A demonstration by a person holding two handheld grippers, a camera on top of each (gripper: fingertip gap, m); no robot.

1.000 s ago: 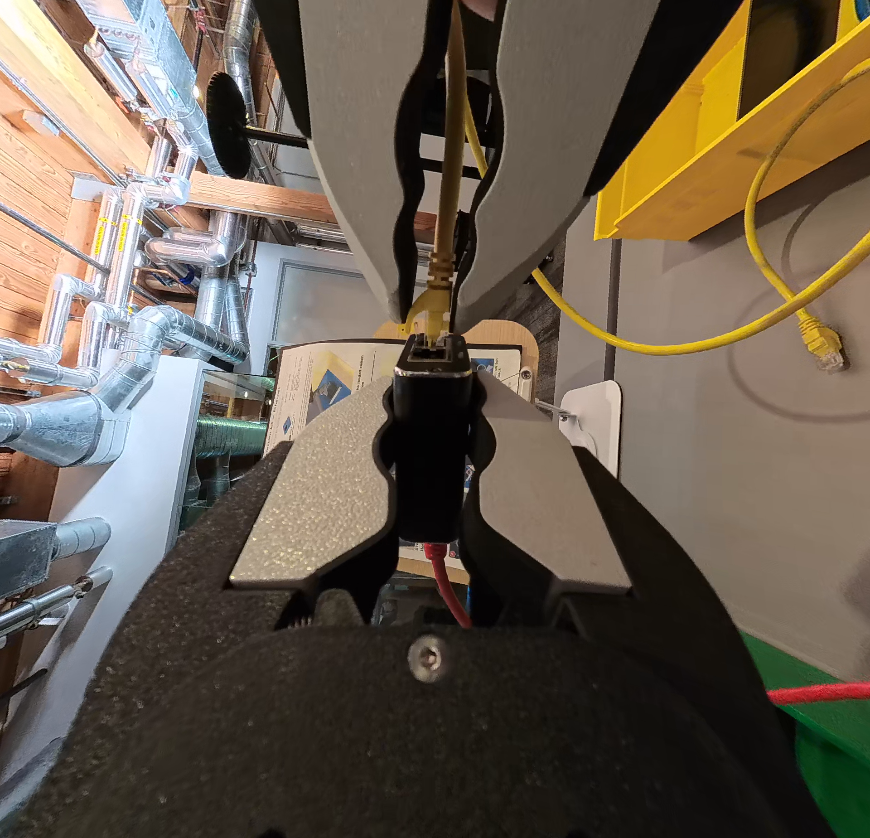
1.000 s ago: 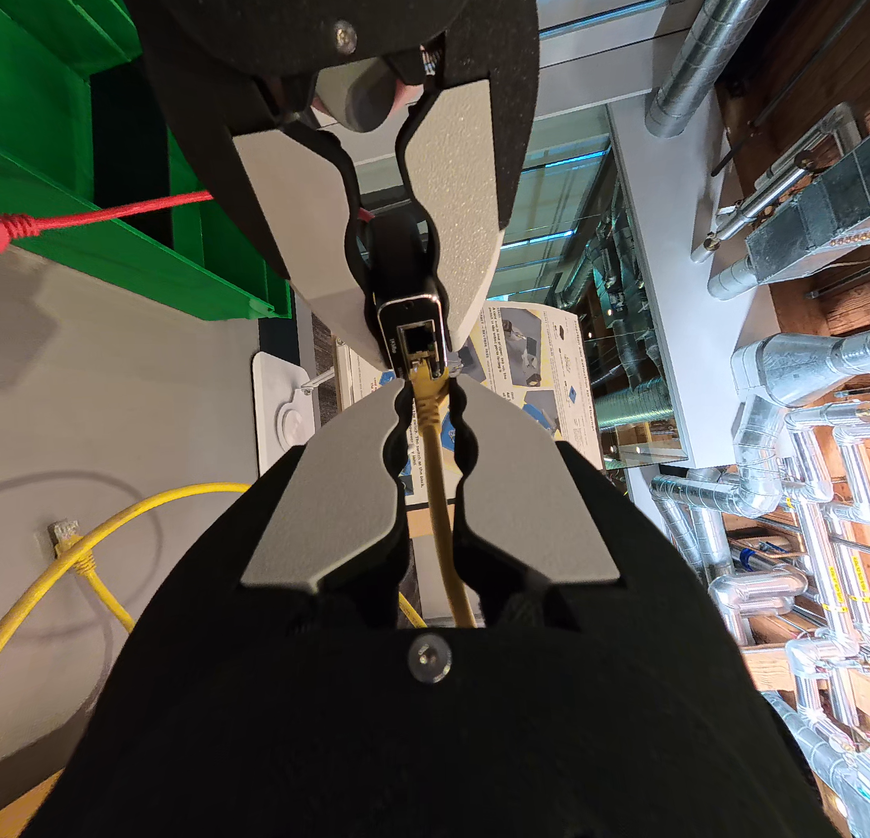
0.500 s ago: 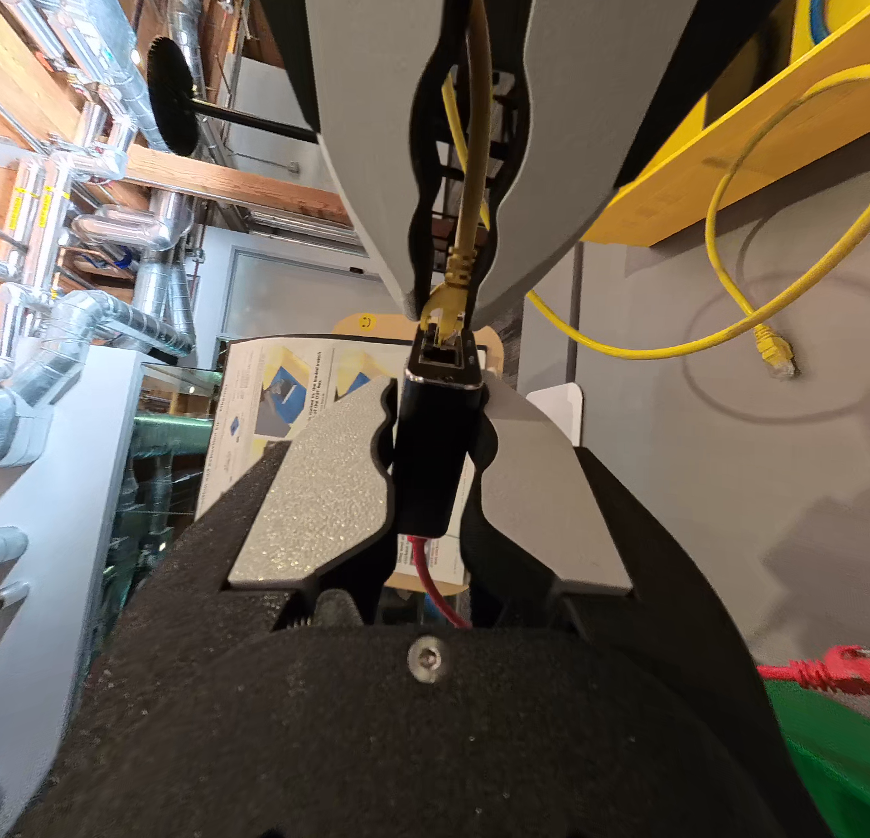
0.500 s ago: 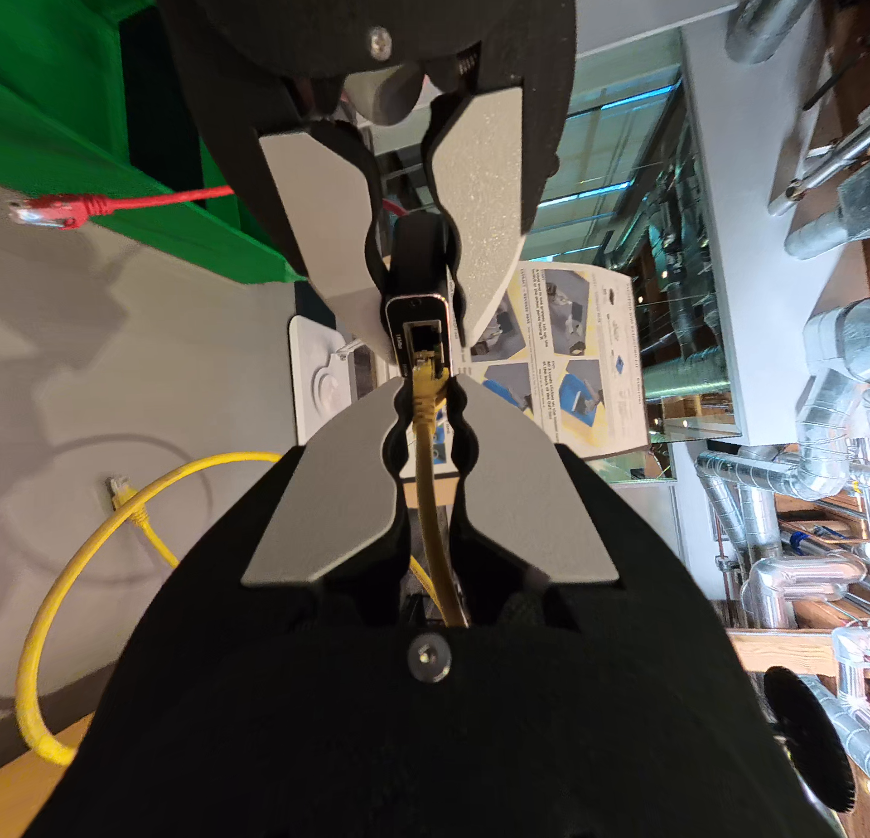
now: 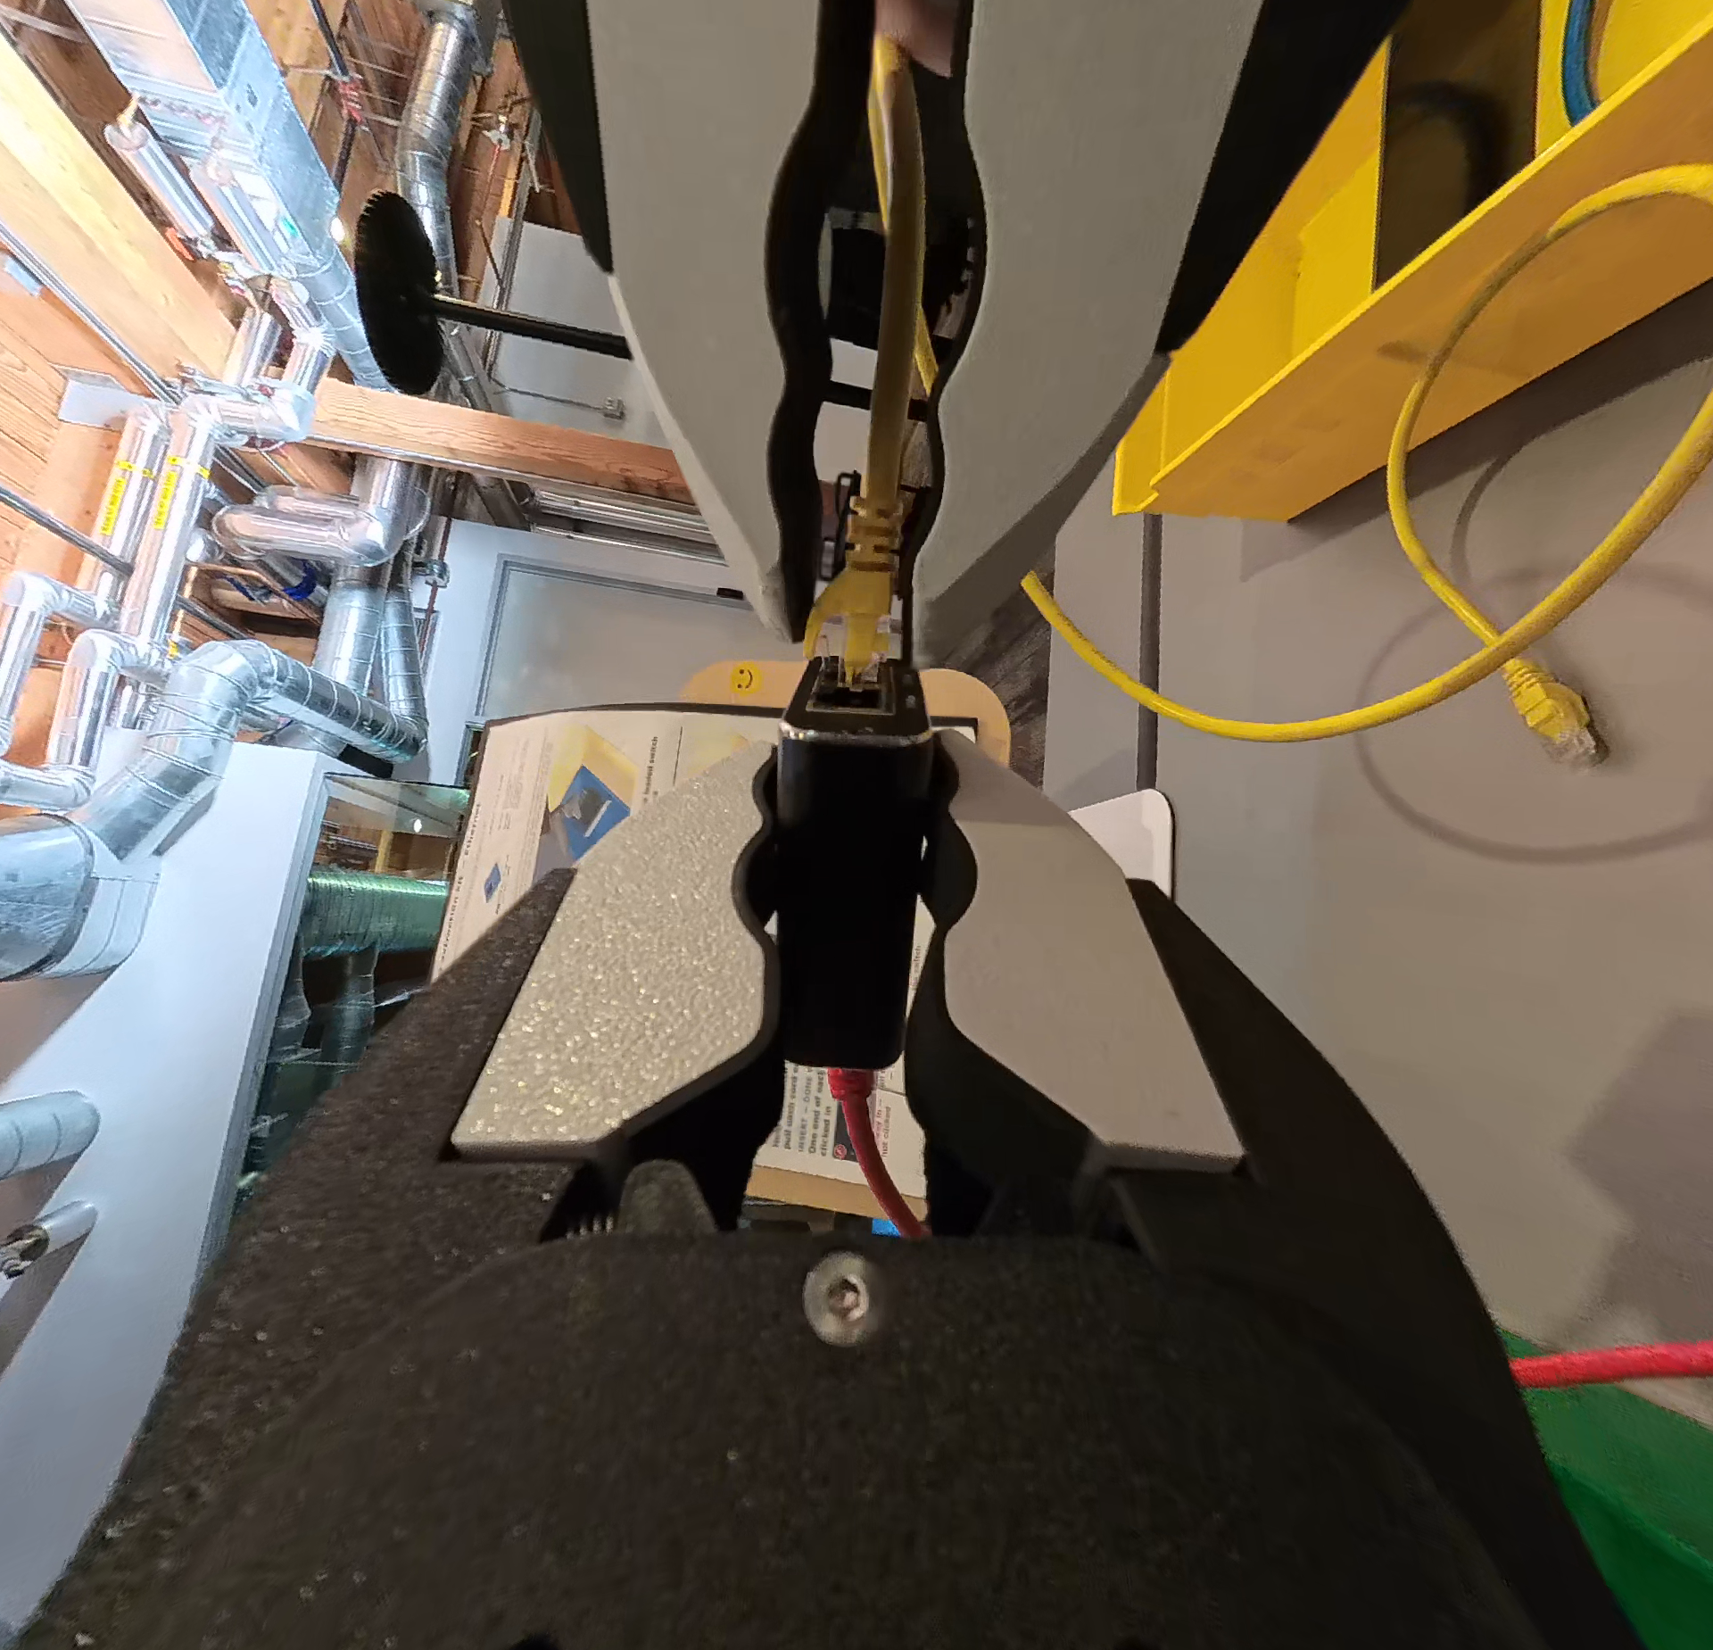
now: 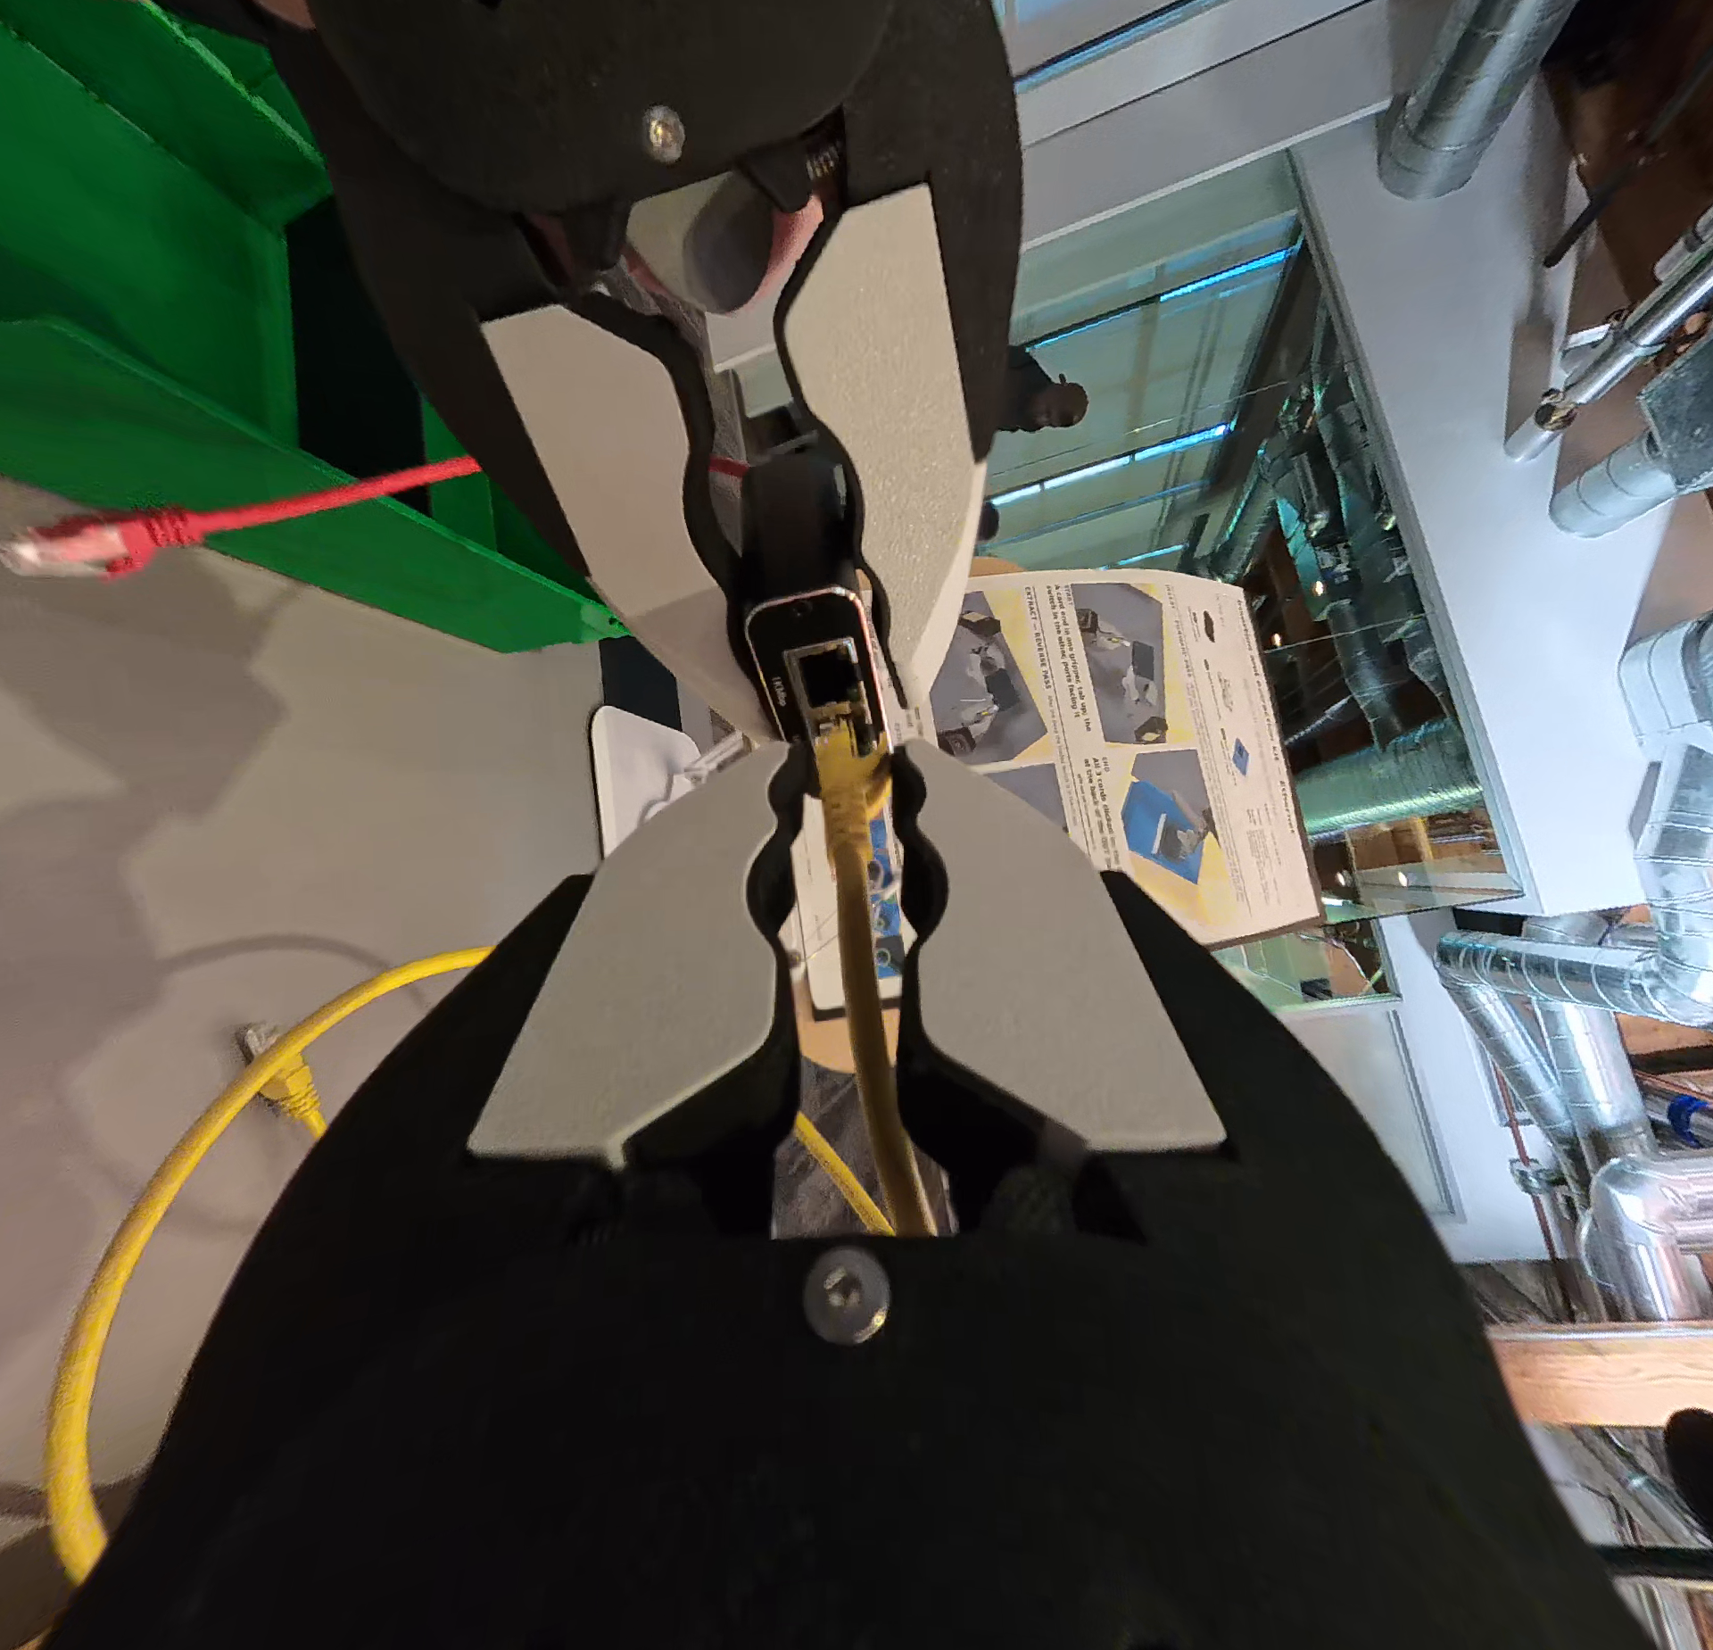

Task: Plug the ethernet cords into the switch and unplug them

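Note:
My left gripper [image 5: 857, 762] is shut on the switch [image 5: 853, 882], a small black box with its open port facing forward. A red cord [image 5: 862, 1133] is plugged into its rear end. My right gripper [image 6: 848, 757] is shut on a yellow cord [image 6: 862, 938] just behind its plug [image 6: 839, 752]. The plug's tip is at the mouth of the switch's port [image 6: 820, 669], low in the opening and not fully in. In the left wrist view the right gripper [image 5: 857, 613] comes in from above, and the plug's clear tip [image 5: 857, 641] shows above the port.
A yellow bin [image 5: 1298, 382] and the yellow cord's loose end [image 5: 1557, 725] lie on the grey table [image 5: 1390, 1096]. A green bin [image 6: 185, 400] has the red cord's loose plug [image 6: 83, 539] beside it. A printed sheet on a board [image 6: 1159, 752] stands behind. My two grippers' fingertips are within a few centimetres of each other.
Both grippers have swung together, grips unchanged. The yellow plug tilted at the port and now sits a little farther out, its clear tip showing at the mouth.

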